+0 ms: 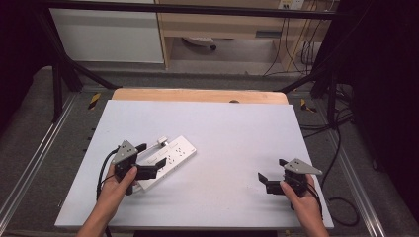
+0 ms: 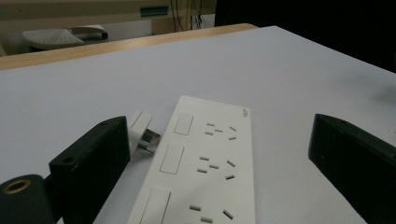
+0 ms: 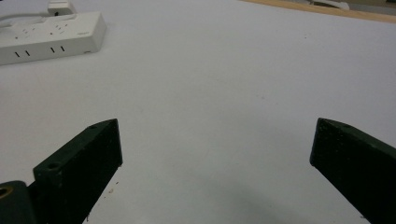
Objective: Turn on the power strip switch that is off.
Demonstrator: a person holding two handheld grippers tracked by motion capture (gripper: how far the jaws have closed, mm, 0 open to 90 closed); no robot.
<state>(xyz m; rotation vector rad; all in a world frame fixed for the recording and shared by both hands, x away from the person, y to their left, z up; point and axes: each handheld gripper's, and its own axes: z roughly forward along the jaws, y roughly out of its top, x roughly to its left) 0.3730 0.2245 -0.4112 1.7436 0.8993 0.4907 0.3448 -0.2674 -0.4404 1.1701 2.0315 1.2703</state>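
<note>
L gripper (image 1: pixel 150 159): my jaws are spread wide, nothing pinched. They hover over the near end of the white power strip (image 1: pixel 165 160), which lies flat on the white surface (image 1: pixel 222 128), its long axis diagonal in the high view. In the left gripper view the strip (image 2: pixel 205 163) runs up the middle between both jaws, socket face up w/ three rocker switches along its left side; neither jaw touches it. A white plug (image 2: pixel 140 128) lies on the surface just beside the strip's left edge, metal pins toward the strip, close to my left jaw tip. In the high view the plug (image 1: pixel 161 141) sits at the strip's far-left side.

R gripper (image 1: pixel 269 178): jaws also spread, nothing between them; bare surface below. It's near the right front of the surface, well apart from the strip. In the right gripper view the strip (image 3: pixel 51 35) is far off at upper left, plug (image 3: pixel 60 7) at its far side.
</note>
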